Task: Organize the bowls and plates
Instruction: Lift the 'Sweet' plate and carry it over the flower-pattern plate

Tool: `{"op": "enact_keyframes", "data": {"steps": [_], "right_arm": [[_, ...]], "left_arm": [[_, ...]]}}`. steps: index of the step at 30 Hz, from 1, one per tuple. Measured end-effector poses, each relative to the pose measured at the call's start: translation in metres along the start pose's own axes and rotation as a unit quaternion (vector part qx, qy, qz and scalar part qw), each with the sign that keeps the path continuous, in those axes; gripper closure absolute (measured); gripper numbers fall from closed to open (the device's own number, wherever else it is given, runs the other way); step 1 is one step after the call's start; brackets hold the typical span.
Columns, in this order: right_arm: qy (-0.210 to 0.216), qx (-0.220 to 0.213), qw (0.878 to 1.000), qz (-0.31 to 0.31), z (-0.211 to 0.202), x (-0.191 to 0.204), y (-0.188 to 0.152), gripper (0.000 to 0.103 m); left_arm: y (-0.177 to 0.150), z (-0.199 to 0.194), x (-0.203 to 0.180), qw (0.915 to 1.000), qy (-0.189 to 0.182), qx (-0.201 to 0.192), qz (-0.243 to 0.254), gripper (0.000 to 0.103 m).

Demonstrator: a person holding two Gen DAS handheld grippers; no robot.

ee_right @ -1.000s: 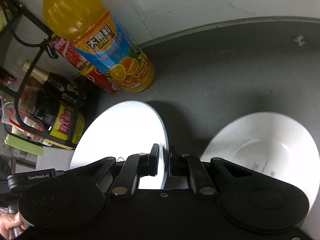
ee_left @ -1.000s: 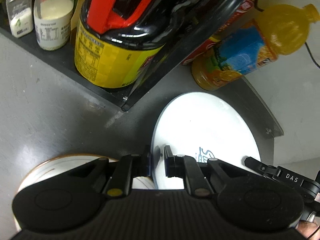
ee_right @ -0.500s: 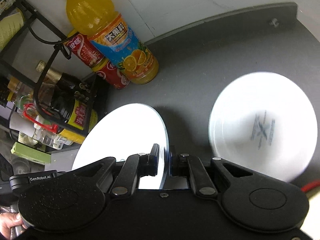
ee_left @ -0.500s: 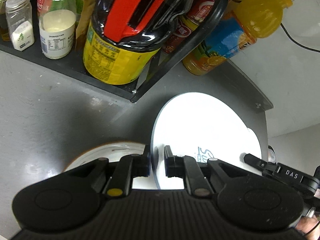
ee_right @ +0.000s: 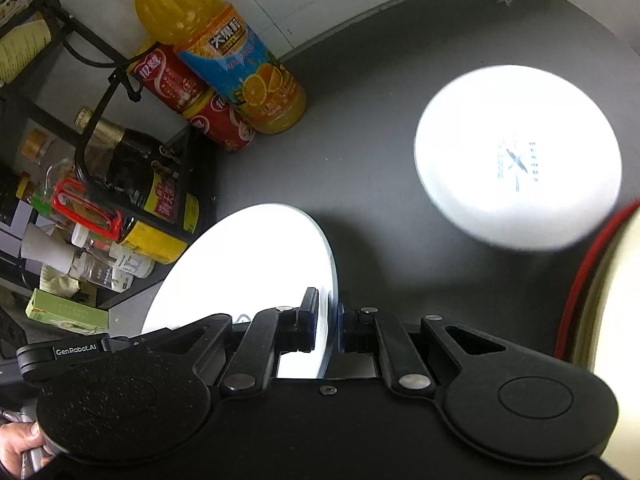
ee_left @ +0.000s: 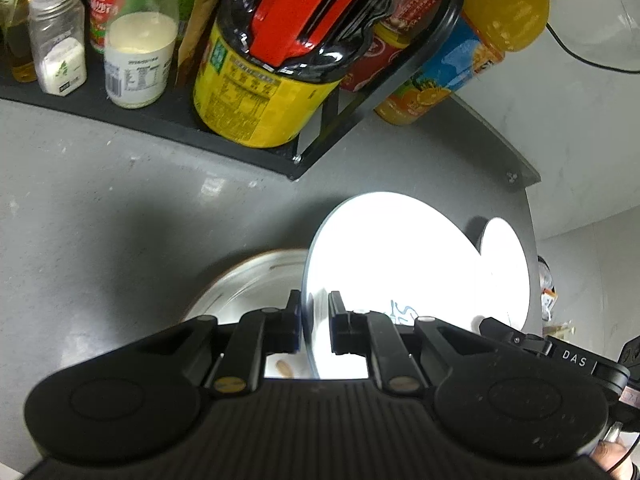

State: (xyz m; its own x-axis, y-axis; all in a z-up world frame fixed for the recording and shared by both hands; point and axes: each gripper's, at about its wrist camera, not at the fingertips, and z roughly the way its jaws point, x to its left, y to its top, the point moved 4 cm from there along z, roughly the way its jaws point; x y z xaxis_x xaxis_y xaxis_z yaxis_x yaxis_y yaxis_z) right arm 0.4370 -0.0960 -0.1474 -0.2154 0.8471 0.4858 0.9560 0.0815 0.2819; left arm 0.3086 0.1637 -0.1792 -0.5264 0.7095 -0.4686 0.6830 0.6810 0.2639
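Note:
Both grippers hold one white plate by opposite rims, lifted above the grey counter. My left gripper is shut on its near edge. My right gripper is shut on the plate's rim from the other side. A white bowl with a brown rim sits on the counter under the left gripper. A second white dish with a blue mark lies on the counter to the right; it also shows in the left wrist view. A red-rimmed cream dish is at the right edge.
A black rack holds a dark sauce jug with a red handle, jars and spice bottles. An orange juice bottle and red cans stand by the wall. The counter edge runs at the back right.
Both grippers have risen and pulled back with the plate. More of the counter, the rack and the second white dish have come into view.

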Motion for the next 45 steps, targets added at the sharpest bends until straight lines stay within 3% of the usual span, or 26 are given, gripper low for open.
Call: {"op": "enact_keyframes", "data": {"steps": [21,45], "right_arm": [[-0.011,-0.018,0.999,0.029,0.003,0.012,-0.062,0.093],[-0.021,-0.021,0.999,0.022,0.016,0.016,-0.081,0.095]], "left_arm": [[-0.029,-0.003,0.039,0.9995,0.005,0.024,0.02,0.092],[-0.031,0.002,0.054,0.9989,0.021,0.042,0.008,0.091]]}}
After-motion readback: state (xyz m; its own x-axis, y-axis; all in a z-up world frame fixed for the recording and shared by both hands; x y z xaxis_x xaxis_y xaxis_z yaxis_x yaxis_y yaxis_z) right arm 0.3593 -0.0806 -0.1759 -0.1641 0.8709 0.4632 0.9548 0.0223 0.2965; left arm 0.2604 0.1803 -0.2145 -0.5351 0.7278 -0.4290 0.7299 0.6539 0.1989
